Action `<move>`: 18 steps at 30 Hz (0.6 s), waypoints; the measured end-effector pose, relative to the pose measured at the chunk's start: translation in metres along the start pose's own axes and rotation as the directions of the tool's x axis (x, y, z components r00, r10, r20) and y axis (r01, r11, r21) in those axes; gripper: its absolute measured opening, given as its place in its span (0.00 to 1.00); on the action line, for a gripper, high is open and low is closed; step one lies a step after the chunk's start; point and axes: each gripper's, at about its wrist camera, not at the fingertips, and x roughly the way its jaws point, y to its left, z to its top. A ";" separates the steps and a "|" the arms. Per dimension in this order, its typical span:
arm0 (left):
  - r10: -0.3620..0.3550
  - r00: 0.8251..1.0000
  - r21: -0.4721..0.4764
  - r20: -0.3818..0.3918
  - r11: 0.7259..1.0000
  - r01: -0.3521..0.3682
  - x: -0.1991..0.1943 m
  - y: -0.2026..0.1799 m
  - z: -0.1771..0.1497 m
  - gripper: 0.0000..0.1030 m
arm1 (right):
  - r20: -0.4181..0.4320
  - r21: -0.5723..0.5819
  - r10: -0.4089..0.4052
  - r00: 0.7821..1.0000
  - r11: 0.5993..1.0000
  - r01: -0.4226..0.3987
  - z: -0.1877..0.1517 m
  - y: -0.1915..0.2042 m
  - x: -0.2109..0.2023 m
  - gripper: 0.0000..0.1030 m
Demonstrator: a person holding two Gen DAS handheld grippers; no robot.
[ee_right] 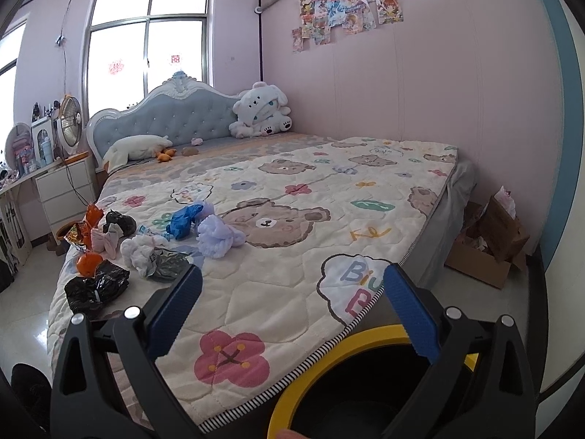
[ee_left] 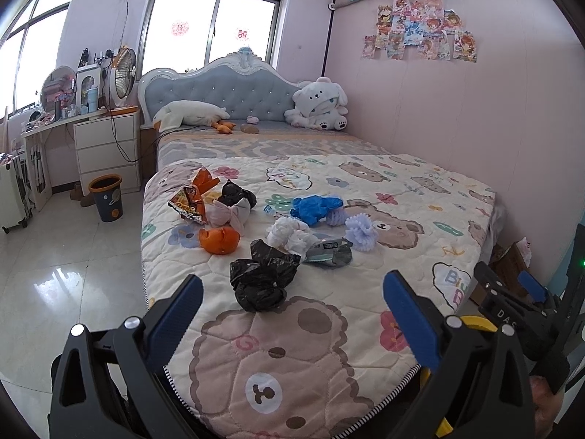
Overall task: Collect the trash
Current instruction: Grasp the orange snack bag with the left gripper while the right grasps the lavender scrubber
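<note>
Your left gripper point(ee_left: 292, 314) hovers over the foot of the bed point(ee_left: 365, 190) with its fingers point(ee_left: 182, 314) spread wide and empty; your right gripper point(ee_right: 292, 314) is just as open and empty. Below the right one sits a yellow-rimmed bin point(ee_right: 321, 358), its dark inside too shadowed to tell what it holds. The trash lies scattered on the quilt: a black bag point(ee_left: 261, 278) nearest, then white tissue point(ee_left: 287, 236), an orange bag point(ee_left: 219, 239) and blue plastic point(ee_left: 314, 206). An orange-rimmed wastebasket point(ee_left: 106, 197) stands on the floor beside the bed, contents hidden. A cardboard box point(ee_right: 490, 241) holds crumpled scraps.
</note>
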 end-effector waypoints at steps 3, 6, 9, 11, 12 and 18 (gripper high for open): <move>0.014 1.000 -0.022 -0.017 1.000 -0.015 0.010 0.010 0.004 0.92 | 0.013 -0.003 0.007 1.000 1.000 -0.007 0.005 0.003 0.008 0.93; 0.028 0.999 -0.037 -0.026 0.999 -0.029 0.019 0.022 0.011 0.92 | 0.018 -0.001 0.010 1.000 1.000 -0.010 0.010 0.009 0.019 0.93; 0.067 0.997 -0.033 -0.027 0.997 -0.067 0.030 0.033 0.020 0.92 | 0.004 -0.012 0.035 0.999 0.999 -0.035 0.016 0.017 0.032 0.93; 0.077 0.996 -0.040 -0.036 0.996 -0.078 0.037 0.042 0.027 0.92 | 0.002 -0.023 0.058 0.998 0.998 -0.058 0.021 0.025 0.042 0.93; 0.074 0.996 -0.045 -0.042 0.996 -0.076 0.042 0.047 0.030 0.92 | -0.003 -0.025 0.069 0.998 0.997 -0.069 0.023 0.028 0.046 0.93; 0.072 0.996 -0.031 -0.055 0.997 -0.074 0.076 0.073 0.054 0.92 | -0.063 -0.058 0.141 0.988 0.988 -0.145 0.041 0.061 0.087 0.93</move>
